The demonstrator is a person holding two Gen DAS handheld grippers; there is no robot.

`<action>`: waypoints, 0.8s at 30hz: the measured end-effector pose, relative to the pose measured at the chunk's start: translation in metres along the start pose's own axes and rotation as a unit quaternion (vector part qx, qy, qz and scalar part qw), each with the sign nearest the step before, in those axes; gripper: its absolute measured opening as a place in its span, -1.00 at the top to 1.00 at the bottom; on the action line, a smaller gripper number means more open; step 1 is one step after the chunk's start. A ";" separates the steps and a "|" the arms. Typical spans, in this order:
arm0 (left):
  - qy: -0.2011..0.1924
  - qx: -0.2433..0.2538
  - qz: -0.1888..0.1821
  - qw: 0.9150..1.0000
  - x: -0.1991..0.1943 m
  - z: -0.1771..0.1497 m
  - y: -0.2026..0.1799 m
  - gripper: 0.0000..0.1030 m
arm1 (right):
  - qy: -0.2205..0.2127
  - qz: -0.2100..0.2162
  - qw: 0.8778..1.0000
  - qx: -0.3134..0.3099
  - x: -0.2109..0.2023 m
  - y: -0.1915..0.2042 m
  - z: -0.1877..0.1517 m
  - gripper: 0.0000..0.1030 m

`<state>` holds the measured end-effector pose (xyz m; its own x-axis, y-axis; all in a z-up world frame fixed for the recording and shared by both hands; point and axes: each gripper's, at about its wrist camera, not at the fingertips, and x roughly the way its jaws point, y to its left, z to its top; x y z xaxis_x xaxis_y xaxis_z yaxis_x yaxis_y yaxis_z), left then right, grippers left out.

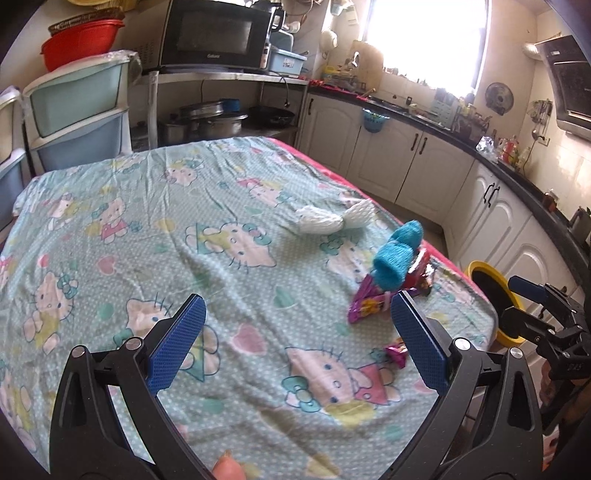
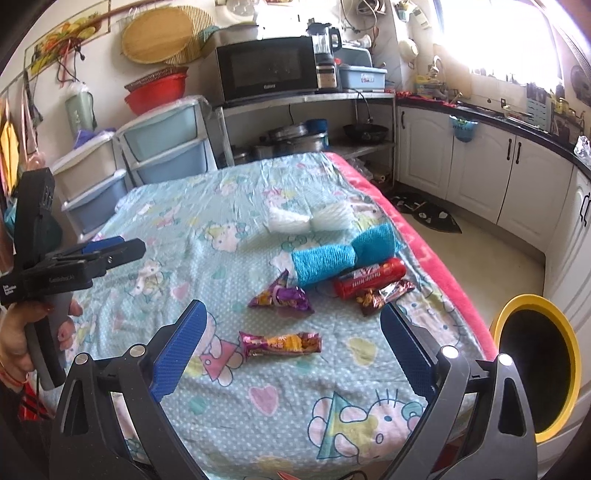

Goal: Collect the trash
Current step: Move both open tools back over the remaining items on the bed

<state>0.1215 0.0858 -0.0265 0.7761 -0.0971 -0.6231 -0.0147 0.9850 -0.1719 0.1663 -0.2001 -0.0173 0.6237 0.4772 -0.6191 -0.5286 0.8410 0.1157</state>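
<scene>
I can read one word, "Galanz", in small pale letters low on the front of the black microwave (image 1: 216, 35). The red snack tube (image 2: 370, 282) and the wrappers near it have printing too, but it is too blurry for me to read.

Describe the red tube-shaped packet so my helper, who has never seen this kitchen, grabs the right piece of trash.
Find the table with the cartoon-cat cloth, then its edge nearest the yellow-rimmed bin. The red tube packet lies there between the blue foam sleeve and a dark crinkled wrapper. It alone is red and cylindrical.
</scene>
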 end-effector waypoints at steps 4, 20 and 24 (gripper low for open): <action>0.011 0.001 0.000 1.000 0.014 -0.002 0.005 -0.79 | 0.015 -0.008 1.000 0.005 0.014 -0.005 -0.004 -0.79; 0.028 0.027 -0.035 0.999 0.091 0.026 -0.012 -0.79 | 0.040 -0.066 0.995 0.069 0.050 -0.068 -0.005 -0.79; 0.028 0.027 -0.044 0.998 0.114 0.041 -0.017 -0.79 | 0.048 -0.083 0.992 0.079 0.063 -0.082 -0.001 -0.78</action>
<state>0.2356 0.0637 -0.0632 0.7365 -0.1901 -0.6492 0.0866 0.9783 -0.1882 0.2484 -0.2393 -0.0662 0.6328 0.3082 -0.7104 -0.3206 0.9393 0.1219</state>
